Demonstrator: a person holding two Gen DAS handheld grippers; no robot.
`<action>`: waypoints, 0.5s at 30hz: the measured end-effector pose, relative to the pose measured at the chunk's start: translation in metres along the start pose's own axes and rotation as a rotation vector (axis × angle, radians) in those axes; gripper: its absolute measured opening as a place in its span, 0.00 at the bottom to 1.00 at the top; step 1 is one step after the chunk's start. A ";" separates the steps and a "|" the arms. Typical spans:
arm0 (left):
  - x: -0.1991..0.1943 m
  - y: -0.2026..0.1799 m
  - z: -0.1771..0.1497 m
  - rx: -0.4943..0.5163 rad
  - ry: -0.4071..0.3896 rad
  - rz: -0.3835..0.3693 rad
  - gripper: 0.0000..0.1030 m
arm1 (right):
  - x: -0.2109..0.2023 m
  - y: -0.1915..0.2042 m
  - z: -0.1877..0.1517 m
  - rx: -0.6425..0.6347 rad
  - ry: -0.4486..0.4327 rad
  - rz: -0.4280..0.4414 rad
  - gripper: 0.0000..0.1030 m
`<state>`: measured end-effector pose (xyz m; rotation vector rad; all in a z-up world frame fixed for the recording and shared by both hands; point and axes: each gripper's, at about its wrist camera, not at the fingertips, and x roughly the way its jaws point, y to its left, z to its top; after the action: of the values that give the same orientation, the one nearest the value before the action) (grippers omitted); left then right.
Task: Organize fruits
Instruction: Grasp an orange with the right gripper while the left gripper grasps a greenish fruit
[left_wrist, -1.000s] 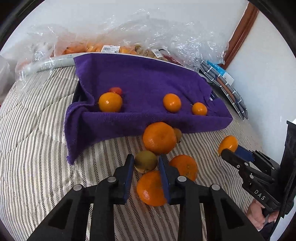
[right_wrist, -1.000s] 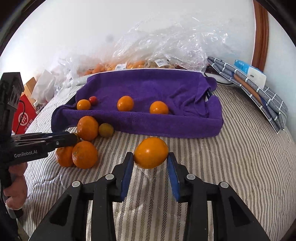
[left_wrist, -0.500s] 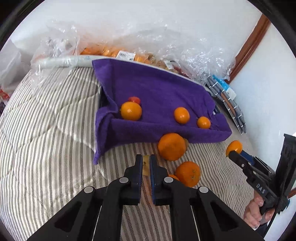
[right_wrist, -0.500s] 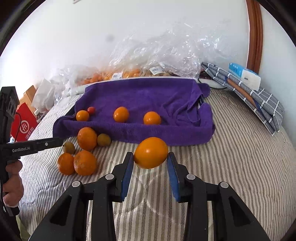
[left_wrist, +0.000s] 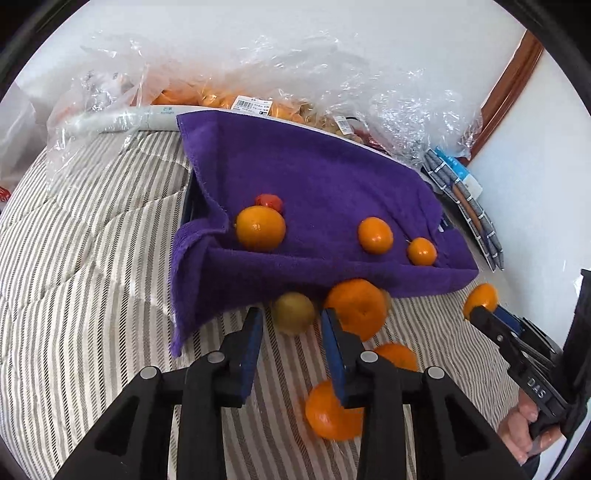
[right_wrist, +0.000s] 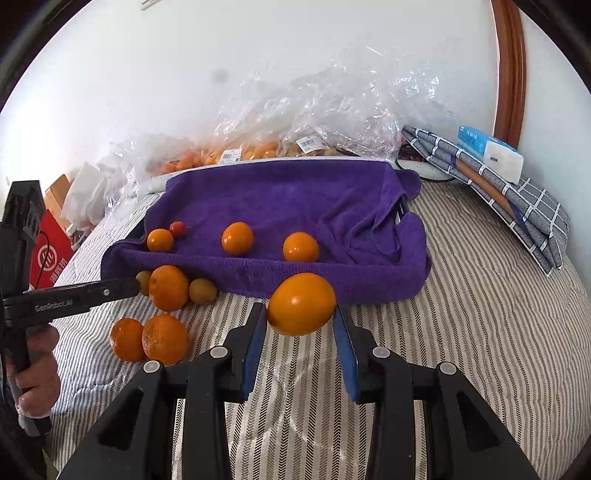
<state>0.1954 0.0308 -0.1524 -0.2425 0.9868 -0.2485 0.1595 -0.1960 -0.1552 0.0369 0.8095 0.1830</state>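
The left claw (left_wrist: 291, 325) is opening, and nothing is pinched between its blue pads. A moment ago it was shut tight with nothing in it, so the grab missed, or the fruit slipped out. The green-yellow fruit (left_wrist: 293, 313) lies on the striped bed cover (left_wrist: 92, 314), just past the tips of the claw and between them. It looks a little blurry, so it may be rolling. The pads are not pressing on it. So this fruit is not picked up yet, and the claw likely needs to try again.

Right beside the green fruit sits a big orange (left_wrist: 356, 308), near the right pad. Two more oranges lie closer in, partly hidden behind the claw.

The right claw (right_wrist: 301, 314) is closed on a round orange (right_wrist: 301, 303) and holds it up above the bed, the same as a second ago.

Farther back is the tray with the purple towel (left_wrist: 314, 177). Three small oranges and one little red tomato (left_wrist: 269, 201) sit in it. Behind it are clear plastic bags (left_wrist: 295, 74) with more fruit.
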 end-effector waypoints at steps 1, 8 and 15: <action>0.004 0.000 0.000 -0.004 0.005 0.002 0.30 | 0.000 0.000 0.000 -0.001 0.000 -0.002 0.36; -0.003 0.002 -0.001 0.007 -0.026 0.010 0.26 | 0.000 -0.009 0.015 -0.010 -0.013 -0.024 0.36; -0.031 -0.007 0.027 0.017 -0.121 0.016 0.26 | 0.005 -0.019 0.049 -0.038 -0.046 -0.068 0.36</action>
<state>0.2012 0.0368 -0.1109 -0.2311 0.8664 -0.2252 0.2013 -0.2121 -0.1271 -0.0218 0.7598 0.1326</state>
